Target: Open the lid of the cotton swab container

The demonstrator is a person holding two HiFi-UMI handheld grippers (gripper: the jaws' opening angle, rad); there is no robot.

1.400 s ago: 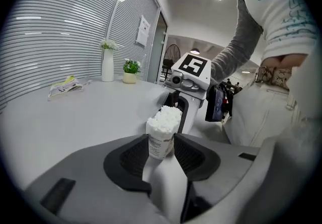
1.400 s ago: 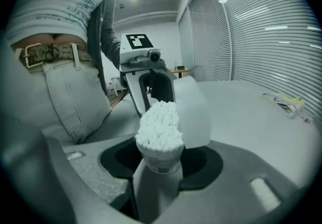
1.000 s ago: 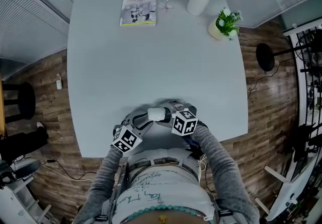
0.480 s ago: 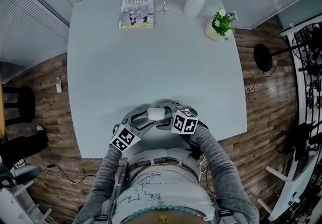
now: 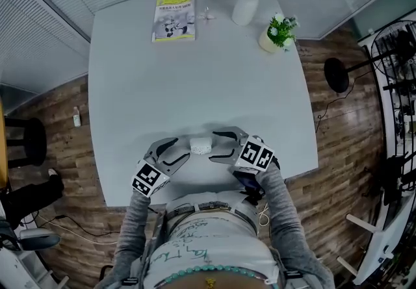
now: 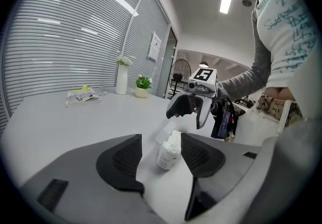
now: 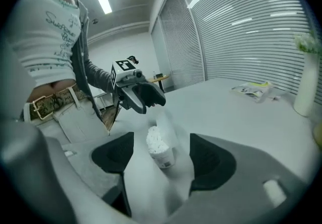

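1. The left tool (image 6: 160, 142) is held wide open, its jaws having just been opening. Nothing is gripped. The cotton swab container (image 6: 167, 151) is seen through the gap and is touched by neither pad.
2. The right tool (image 7: 161, 143) is likewise spread wide, its jaws having just been opening. The same container is seen in the gap beyond its pads, clear of both.
3. A marker cube (image 5: 147, 179) with black-and-white squares is carried on each tool.
4. The container is stood upright on the table (image 5: 195, 86), near its near edge, between the tips of the two tools. White swab heads are exposed at its top. The clear lid (image 7: 165, 120) is tipped up and back from the rim.
5. A label is wrapped round the container's side, but its print cannot be read.
6. At the table's far edge lies a booklet (image 5: 174, 18) with a yellow header and a cartoon cover, its title too small to read. To its right are set a white vase (image 5: 246, 7) of white flowers and a potted plant (image 5: 273, 33).
7. Teal lettering is printed on the person's white top (image 6: 287, 21), but it cannot be made out in full.
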